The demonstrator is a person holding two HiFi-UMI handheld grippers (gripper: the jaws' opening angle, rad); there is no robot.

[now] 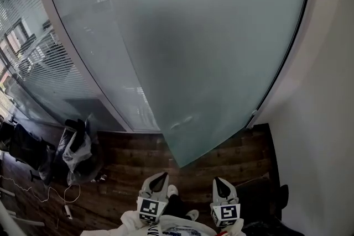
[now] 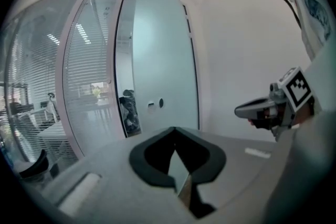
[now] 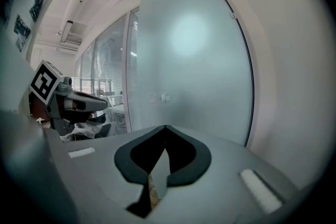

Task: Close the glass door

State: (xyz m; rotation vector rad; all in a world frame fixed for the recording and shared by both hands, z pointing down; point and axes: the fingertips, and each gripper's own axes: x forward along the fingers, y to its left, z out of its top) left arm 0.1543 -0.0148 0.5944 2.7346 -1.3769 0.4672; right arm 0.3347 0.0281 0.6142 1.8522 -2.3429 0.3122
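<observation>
The frosted glass door [image 1: 215, 47] stands ajar ahead of me, its free lower corner [image 1: 180, 163] swung out over the wooden floor. Its small handle fittings [image 2: 156, 104] sit at mid-height, also seen on the door [image 3: 199, 71] in the right gripper view. My left gripper [image 1: 162, 176] is shut and holds nothing, a short way back from the door's free edge. My right gripper [image 1: 219, 179] is shut too and empty, facing the door's face from a little distance. Each shows in the other's view: the right gripper [image 2: 239, 110] and the left gripper [image 3: 105, 104]. Neither touches the door.
A curved glass partition with blinds [image 1: 61, 63] runs along the left. Black bags and a plastic sack [image 1: 74, 149] lie on the floor by it, with a white cable [image 1: 52, 193] nearby. A white wall [image 1: 326, 119] closes the right side beside the door's dark frame [image 1: 287, 63].
</observation>
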